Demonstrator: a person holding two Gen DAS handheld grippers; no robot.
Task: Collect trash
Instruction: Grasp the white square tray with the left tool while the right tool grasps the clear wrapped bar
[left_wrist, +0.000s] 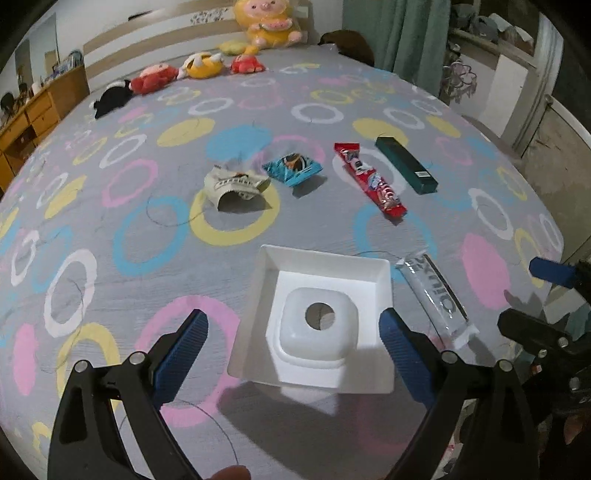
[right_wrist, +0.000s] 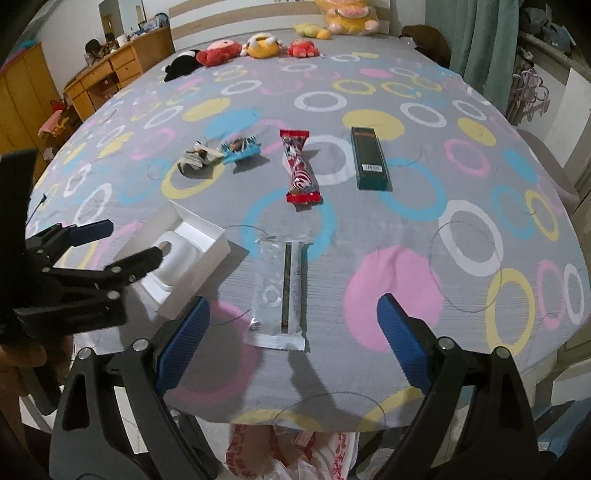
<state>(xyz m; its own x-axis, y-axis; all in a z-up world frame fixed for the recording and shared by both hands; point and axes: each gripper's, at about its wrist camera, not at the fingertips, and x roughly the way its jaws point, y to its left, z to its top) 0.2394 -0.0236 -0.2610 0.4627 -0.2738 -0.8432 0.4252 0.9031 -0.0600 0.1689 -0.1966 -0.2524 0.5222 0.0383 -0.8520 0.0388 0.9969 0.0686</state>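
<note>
Spread wide, the left gripper brackets a white plastic tray holding only its moulded insert, pads apart from it. At 12 o'clock between the right gripper's gaping fingers lies a clear wrapper. A plastic bag hangs at 6 o'clock below the bed edge.

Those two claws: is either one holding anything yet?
No. The left claw stands open around the white tray, the right claw open over the clear wrapper.
</note>
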